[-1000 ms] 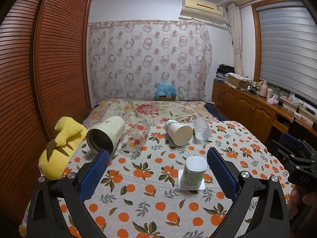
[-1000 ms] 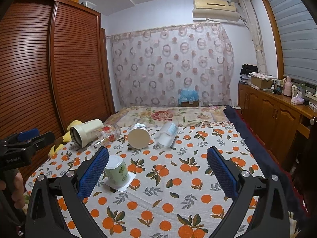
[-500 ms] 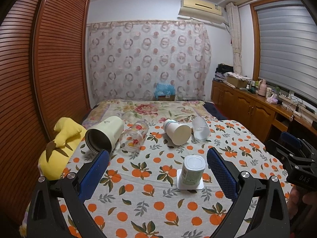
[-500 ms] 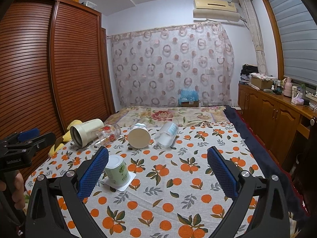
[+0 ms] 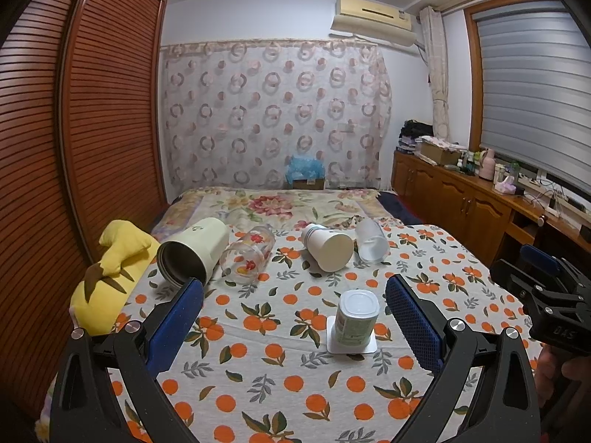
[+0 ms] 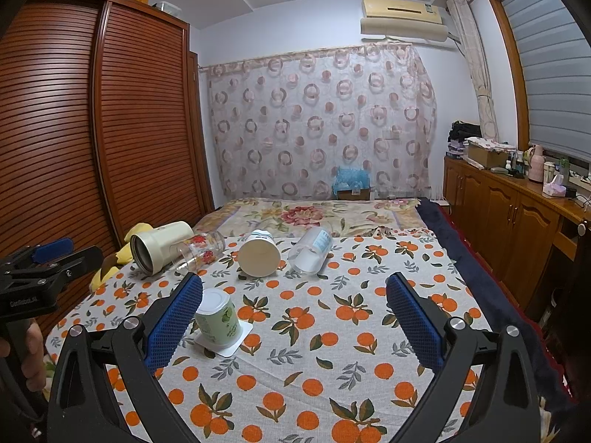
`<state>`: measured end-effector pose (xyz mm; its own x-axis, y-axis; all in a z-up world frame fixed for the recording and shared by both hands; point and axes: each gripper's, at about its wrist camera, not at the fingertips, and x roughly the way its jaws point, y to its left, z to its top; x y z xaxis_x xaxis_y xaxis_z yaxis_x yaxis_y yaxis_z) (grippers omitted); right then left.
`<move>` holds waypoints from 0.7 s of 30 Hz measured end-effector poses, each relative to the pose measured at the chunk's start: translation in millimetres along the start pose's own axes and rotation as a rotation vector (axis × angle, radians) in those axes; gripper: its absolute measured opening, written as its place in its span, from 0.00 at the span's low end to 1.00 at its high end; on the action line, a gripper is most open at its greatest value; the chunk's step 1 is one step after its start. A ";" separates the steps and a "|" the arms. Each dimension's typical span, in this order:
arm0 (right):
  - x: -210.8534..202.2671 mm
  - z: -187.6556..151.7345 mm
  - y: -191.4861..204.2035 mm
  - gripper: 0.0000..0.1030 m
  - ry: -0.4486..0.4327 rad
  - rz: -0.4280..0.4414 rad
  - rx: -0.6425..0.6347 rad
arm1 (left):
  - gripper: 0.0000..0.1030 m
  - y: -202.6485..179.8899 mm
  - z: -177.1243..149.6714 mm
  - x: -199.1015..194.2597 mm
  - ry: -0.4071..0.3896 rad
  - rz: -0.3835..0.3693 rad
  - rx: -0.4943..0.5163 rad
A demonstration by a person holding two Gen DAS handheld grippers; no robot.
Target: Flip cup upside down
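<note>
A small green-and-white cup [image 5: 356, 315] stands upside down on a white square coaster [image 5: 351, 347] on the orange-print cloth; it also shows in the right wrist view [image 6: 218, 317]. My left gripper [image 5: 293, 317] is open and empty, its blue pads wide apart, with the cup just inside the right pad. My right gripper [image 6: 293, 317] is open and empty; the cup stands by its left pad. Each gripper shows at the edge of the other's view.
Four cups lie on their sides further back: a cream tumbler [image 5: 194, 251], a flowered glass [image 5: 249, 254], a white paper cup [image 5: 327, 245], a clear plastic cup [image 5: 371, 245]. A yellow plush toy [image 5: 107, 273] lies at the left edge. A wooden cabinet [image 5: 480, 206] runs along the right.
Both grippers have drawn back and risen slightly, so the cup and coaster sit a little farther away in both views. The cups have not moved.
</note>
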<state>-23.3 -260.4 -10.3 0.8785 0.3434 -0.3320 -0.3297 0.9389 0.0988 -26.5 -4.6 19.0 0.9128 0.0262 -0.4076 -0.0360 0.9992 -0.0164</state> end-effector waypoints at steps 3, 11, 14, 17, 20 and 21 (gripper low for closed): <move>0.1 -0.2 0.3 0.98 0.001 0.001 -0.001 | 0.92 -0.1 -0.2 -0.2 0.001 0.001 0.000; 0.6 -0.4 0.7 0.98 0.001 0.000 0.000 | 0.92 -1.0 -0.4 -0.3 0.001 0.002 0.001; 0.8 -0.3 1.3 0.98 0.000 0.001 -0.001 | 0.92 -0.9 -0.5 -0.4 0.000 0.002 0.001; 0.9 -0.3 1.4 0.98 0.000 0.001 -0.001 | 0.92 -1.0 -0.6 -0.5 0.000 0.002 0.000; 0.7 -0.4 1.2 0.98 0.001 0.000 0.000 | 0.92 -1.7 -0.6 -0.9 -0.001 0.002 0.002; 0.7 -0.4 1.3 0.98 0.001 0.001 0.000 | 0.92 -2.2 -0.6 -1.1 -0.001 0.002 0.002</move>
<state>-23.2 -259.0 -10.7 0.8781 0.3440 -0.3326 -0.3304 0.9387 0.0985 -27.7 -6.8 19.0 0.9131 0.0285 -0.4068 -0.0374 0.9992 -0.0138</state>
